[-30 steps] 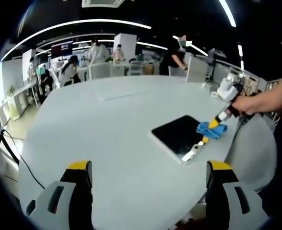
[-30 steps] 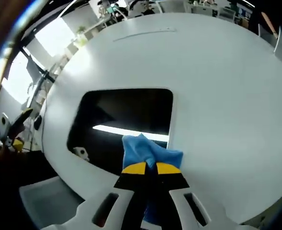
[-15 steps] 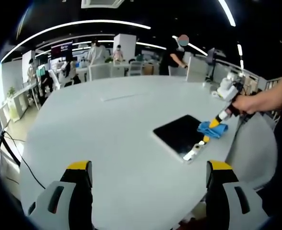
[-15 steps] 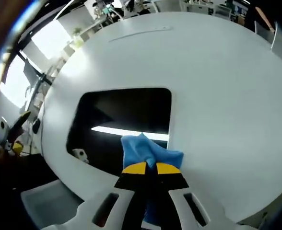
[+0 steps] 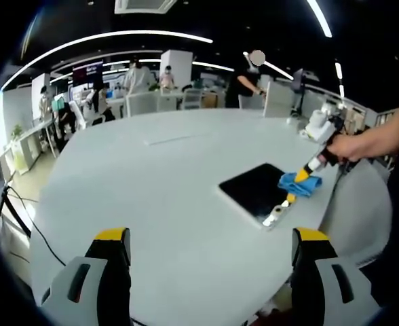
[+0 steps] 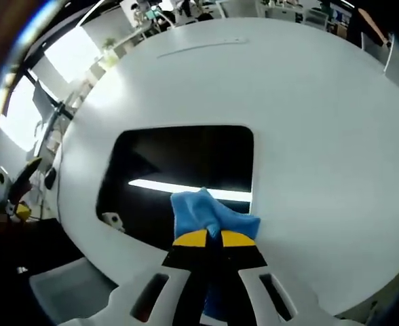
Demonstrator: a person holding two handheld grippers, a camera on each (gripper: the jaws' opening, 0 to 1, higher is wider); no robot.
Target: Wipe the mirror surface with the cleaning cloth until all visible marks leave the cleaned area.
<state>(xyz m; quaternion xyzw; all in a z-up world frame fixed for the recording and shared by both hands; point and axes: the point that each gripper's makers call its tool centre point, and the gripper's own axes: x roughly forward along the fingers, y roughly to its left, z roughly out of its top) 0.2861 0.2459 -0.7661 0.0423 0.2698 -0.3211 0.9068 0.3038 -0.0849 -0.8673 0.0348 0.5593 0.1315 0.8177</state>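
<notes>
While cloth (image 6: pixel 210 216) rests, mirror (image 6: pixel 179 178) lies flat, crosswise

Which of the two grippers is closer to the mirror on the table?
The right gripper: it presses the blue cloth on the mirror at its near edge. The left gripper hangs open well back over the table.

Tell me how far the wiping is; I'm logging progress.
Done: the right gripper has the cloth clamped and pressed on the mirror near one edge. In hand: wiping that edge. Left: most of the mirror; marks can't be judged. The left gripper is open above the table.
</notes>
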